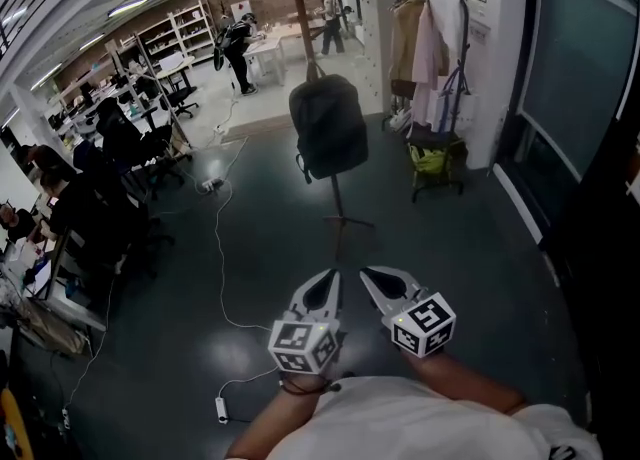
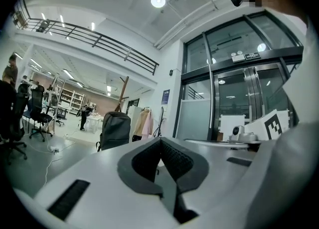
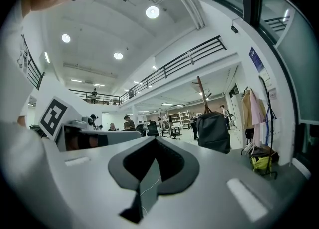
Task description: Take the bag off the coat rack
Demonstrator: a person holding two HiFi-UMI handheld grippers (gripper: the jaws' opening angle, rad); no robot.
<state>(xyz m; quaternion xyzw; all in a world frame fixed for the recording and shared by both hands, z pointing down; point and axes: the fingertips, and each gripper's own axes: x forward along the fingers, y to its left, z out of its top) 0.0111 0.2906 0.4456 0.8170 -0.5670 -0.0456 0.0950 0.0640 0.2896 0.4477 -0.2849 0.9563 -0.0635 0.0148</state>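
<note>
A dark backpack [image 1: 328,128] hangs on a wooden coat rack [image 1: 303,8] that stands on the grey floor some way ahead of me. Both grippers are held low and close together, pointing at the rack, well short of it. My left gripper [image 1: 333,275] has its jaws together with nothing between them. My right gripper [image 1: 366,272] is likewise shut and empty. In the left gripper view the backpack [image 2: 115,129] shows left of the closed tips [image 2: 160,140]. In the right gripper view the backpack [image 3: 213,132] shows right of the closed tips [image 3: 156,139].
A second rack with coats [image 1: 420,43] stands by the right wall, a green bag [image 1: 432,160] below it. White cables and a power strip [image 1: 222,409] lie on the floor at left. Desks with seated people [image 1: 70,208] line the left; glass doors [image 1: 575,78] are on the right.
</note>
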